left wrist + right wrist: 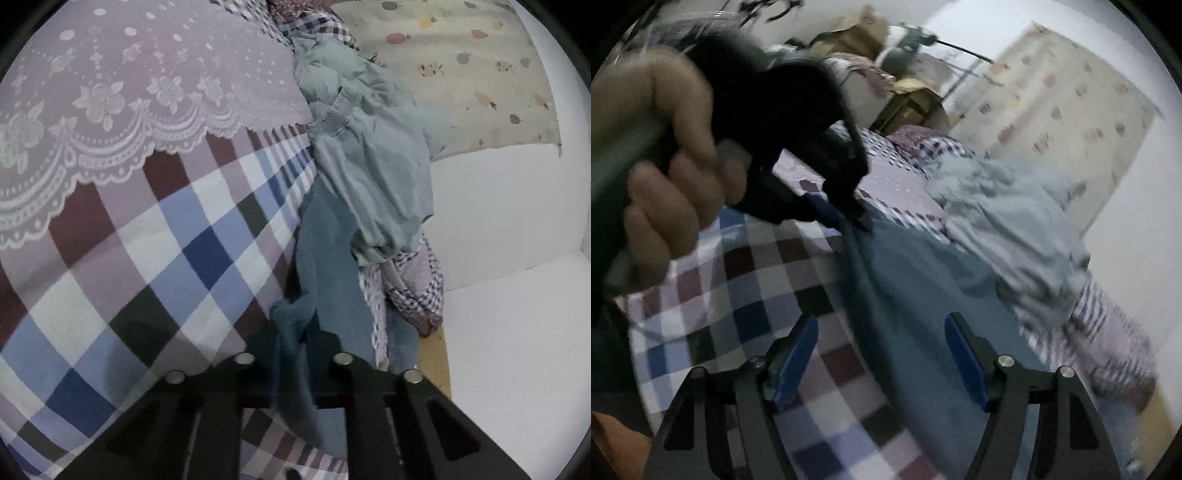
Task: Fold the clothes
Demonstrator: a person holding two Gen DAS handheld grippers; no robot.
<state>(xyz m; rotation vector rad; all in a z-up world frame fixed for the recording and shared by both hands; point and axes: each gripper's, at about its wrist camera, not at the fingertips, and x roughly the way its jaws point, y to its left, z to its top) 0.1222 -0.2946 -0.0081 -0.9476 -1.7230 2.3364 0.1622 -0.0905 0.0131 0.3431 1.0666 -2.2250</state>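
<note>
Meanwhile left tool [862,221] pinches teal garment [923,280] edge; right tool [881,360] spread.

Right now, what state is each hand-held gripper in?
Left hand-held gripper: shut on the teal garment.
Right hand-held gripper: open, holding nothing.

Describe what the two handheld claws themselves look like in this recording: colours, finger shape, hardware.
The right claw has black angular linkage arms, silver pivot bolts and blue finger pads. The left claw shows the same black frame with four silver bolts from its own camera; the right view shows its bulky black body. No cables or markings are discernible.
</note>
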